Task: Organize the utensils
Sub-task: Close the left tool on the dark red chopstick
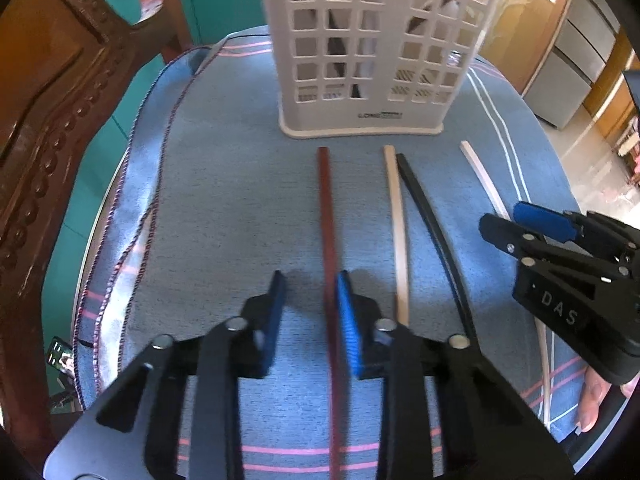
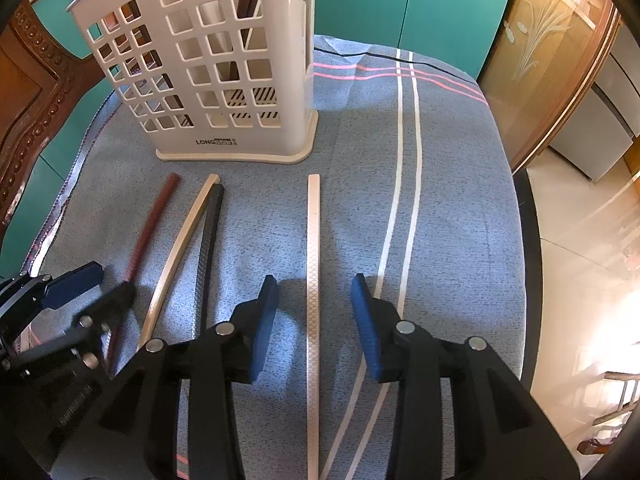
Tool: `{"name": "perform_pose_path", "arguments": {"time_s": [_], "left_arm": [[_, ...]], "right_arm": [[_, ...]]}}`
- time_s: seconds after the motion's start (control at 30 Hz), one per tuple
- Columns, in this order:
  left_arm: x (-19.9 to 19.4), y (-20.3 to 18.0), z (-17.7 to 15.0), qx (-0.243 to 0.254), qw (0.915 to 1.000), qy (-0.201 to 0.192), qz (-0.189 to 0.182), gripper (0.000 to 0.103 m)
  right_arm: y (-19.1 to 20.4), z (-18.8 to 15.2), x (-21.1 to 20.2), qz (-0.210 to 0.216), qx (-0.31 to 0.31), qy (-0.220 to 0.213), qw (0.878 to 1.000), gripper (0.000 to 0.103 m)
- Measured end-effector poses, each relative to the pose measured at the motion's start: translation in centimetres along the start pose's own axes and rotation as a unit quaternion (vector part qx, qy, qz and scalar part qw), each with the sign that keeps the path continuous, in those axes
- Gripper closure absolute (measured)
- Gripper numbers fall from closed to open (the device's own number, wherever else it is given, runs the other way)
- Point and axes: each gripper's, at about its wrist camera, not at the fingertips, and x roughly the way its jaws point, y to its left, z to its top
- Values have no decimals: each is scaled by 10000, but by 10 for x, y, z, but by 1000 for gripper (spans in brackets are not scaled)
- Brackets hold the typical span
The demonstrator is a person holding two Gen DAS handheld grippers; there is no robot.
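Several chopsticks lie on the blue cloth (image 1: 224, 208) in front of a white lattice utensil holder (image 1: 360, 60) (image 2: 224, 80), which has dark sticks inside. My left gripper (image 1: 311, 280) is open around the red-brown chopstick (image 1: 325, 208); the stick rests against the right pad and there is a gap to the left pad. Beside it lie a beige chopstick (image 1: 398, 220) and a black chopstick (image 1: 428, 216). My right gripper (image 2: 315, 280) is open astride the pale chopstick (image 2: 313, 220), and neither pad touches it. The right wrist view shows the left gripper (image 2: 100, 286) at the lower left.
The striped cloth covers a round table whose edge (image 2: 528, 280) drops off to the floor on the right. A carved wooden chair (image 1: 48, 140) stands at the left, with a teal wall (image 2: 400, 8) behind. A person's fingers (image 1: 592, 400) show under the right gripper (image 1: 512, 222).
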Motion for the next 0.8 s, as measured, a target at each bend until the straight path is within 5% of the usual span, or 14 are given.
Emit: {"name": "perform_pose_path", "arguments": {"time_s": [0.17, 0.43, 0.8], "left_arm": [[-1, 8, -1, -105, 9999, 0, 7, 79], [2, 1, 4, -23, 9999, -44, 152, 61], [5, 5, 8, 14, 9996, -48, 263, 52]], "right_arm": [[1, 0, 1, -17, 3, 4, 10000, 60], [6, -1, 2, -55, -43, 0, 10000, 57], [8, -2, 3, -86, -57, -16, 9999, 54]]}}
